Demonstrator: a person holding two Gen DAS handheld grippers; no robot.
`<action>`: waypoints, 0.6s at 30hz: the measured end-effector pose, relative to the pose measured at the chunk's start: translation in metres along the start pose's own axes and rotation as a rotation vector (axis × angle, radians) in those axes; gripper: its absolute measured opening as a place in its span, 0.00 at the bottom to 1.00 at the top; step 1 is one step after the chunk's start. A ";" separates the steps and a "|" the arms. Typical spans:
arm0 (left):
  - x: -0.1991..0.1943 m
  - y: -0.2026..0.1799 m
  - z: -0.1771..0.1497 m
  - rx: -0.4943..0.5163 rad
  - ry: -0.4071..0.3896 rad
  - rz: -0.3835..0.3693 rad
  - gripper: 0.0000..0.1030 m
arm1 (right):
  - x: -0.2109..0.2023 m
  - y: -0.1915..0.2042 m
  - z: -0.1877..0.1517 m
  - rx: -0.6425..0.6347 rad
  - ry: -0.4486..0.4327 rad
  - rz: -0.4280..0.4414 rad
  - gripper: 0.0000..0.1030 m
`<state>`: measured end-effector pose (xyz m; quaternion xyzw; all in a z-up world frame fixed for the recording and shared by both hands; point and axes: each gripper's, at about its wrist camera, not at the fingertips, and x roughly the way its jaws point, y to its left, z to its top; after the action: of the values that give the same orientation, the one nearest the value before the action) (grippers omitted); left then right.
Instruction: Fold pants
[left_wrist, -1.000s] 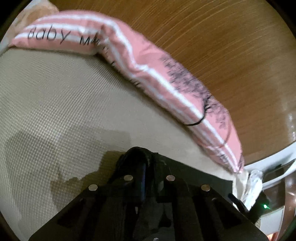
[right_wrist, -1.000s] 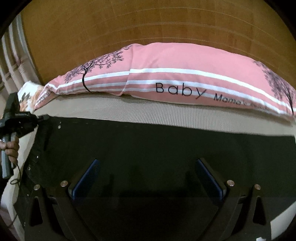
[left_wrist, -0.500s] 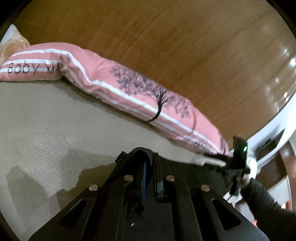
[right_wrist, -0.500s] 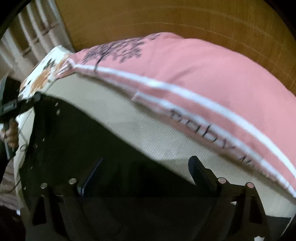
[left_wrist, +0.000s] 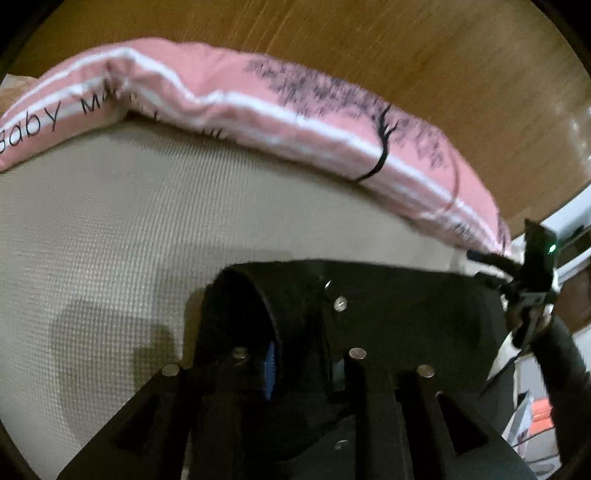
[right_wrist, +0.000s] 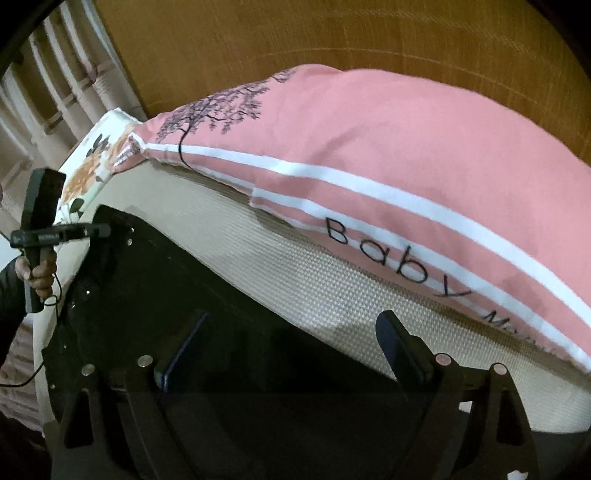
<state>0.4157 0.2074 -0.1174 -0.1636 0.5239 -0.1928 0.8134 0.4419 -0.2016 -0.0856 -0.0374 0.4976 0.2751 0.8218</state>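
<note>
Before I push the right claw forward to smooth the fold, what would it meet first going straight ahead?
Probably the beige mattress cover beyond the black pants, then the pink pillow. The open right claw points toward both; depth is unclear.

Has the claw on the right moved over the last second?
Yes. The right claw has swung toward the pink pillow; the "Baby" lettering that ran level in its view now looms nearer and slants down to the right.

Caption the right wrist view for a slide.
Open right gripper over black pants on a beige bedspread; left gripper pinches the far edge beside a pink pillow.
</note>
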 end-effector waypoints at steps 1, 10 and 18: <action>0.004 0.001 0.000 0.010 0.016 0.002 0.20 | -0.001 -0.001 -0.002 0.000 0.003 0.005 0.86; 0.004 0.003 0.013 -0.060 -0.057 -0.087 0.08 | 0.005 -0.006 0.001 -0.028 0.022 0.007 0.86; -0.057 -0.028 -0.018 -0.010 -0.335 -0.199 0.07 | 0.020 0.002 0.012 -0.146 0.125 0.061 0.86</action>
<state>0.3735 0.2098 -0.0665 -0.2483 0.3633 -0.2396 0.8654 0.4574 -0.1875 -0.0959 -0.0990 0.5276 0.3325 0.7754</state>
